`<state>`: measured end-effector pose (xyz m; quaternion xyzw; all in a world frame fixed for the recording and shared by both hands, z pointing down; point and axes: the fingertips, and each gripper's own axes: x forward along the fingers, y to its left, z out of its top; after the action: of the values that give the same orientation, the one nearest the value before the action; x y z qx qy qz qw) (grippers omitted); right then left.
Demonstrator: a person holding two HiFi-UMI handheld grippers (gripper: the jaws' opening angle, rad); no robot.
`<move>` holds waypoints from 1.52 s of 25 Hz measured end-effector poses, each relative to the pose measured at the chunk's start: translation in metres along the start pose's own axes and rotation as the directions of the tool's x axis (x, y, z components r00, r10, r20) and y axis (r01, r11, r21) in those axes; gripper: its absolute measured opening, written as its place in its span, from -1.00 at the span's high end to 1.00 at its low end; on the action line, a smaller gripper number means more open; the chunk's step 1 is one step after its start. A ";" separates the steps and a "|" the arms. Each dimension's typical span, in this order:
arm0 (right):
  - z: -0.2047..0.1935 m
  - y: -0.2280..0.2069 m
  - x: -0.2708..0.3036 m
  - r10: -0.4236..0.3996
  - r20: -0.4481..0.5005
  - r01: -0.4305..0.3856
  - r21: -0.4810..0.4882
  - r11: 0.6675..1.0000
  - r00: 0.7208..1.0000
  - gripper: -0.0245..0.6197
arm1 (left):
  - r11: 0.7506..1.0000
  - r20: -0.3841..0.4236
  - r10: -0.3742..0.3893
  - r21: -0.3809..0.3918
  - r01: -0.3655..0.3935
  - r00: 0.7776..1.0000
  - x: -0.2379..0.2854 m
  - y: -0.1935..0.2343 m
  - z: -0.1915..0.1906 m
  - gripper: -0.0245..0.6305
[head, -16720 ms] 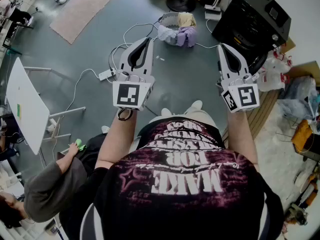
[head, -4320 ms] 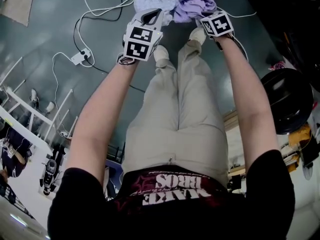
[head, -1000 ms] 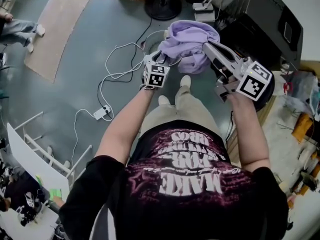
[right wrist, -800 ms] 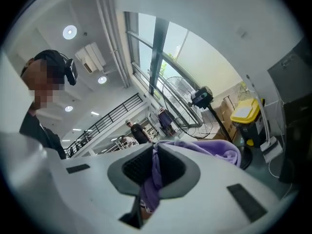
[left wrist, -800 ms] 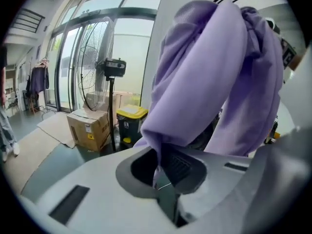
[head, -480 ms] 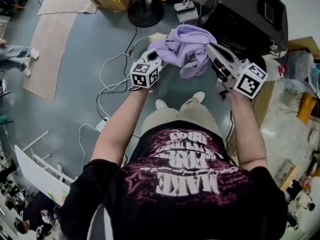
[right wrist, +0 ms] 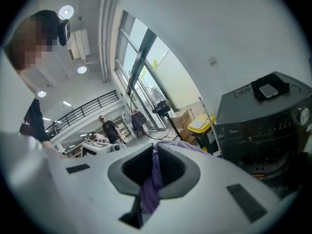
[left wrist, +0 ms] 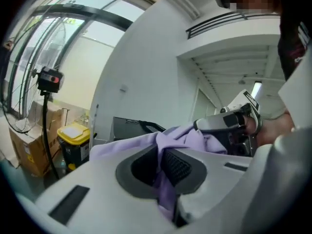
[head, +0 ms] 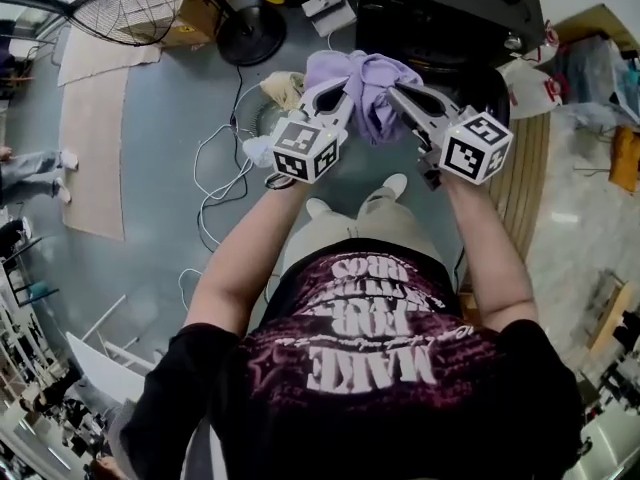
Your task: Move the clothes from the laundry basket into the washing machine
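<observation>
The soft purple cloth (head: 368, 76) hangs bunched up in the air, pinched by the left gripper (head: 343, 90) and the right gripper (head: 394, 92), just in front of the black washing machine (head: 430, 13).

2 tools (head: 343, 96) (head: 397, 94), 1 purple garment (head: 372, 71), 1 washer (head: 435, 3)

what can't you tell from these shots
The washer door, open or shut: behind the garment in the head view, cut off by the edge in the right gripper view.
The basket contents: mostly behind the left gripper in the head view.
The garment type: bunched up in every view.
</observation>
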<state>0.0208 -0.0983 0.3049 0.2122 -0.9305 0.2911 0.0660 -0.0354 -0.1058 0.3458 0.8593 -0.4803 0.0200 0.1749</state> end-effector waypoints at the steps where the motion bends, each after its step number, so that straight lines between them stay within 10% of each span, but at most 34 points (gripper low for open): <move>1: 0.000 -0.012 -0.010 -0.020 -0.002 0.020 -0.011 1.000 1.000 0.82 | 1.000 -0.013 -0.003 0.022 0.003 1.000 0.014 -0.011 -0.001 0.88; 14: 0.018 -0.101 -0.086 -0.130 0.034 0.130 -0.006 0.991 0.991 0.77 | 0.981 -0.079 -0.090 0.163 0.102 0.993 0.128 -0.106 0.005 0.88; 20: 0.026 -0.112 -0.101 -0.074 0.044 0.072 0.036 0.997 0.996 0.09 | 0.966 -0.096 -0.135 0.209 0.153 0.986 0.156 -0.137 0.004 0.88; 38: 0.010 -0.165 -0.146 -0.077 -0.012 0.078 0.226 0.971 0.997 0.63 | 0.921 -0.178 -0.112 0.350 0.169 0.978 0.194 -0.183 -0.024 0.88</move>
<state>0.2242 -0.1738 0.3455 0.2542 -0.8823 0.3924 0.0541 0.2243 -0.1700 0.3566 0.9050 -0.3901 0.1622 0.0506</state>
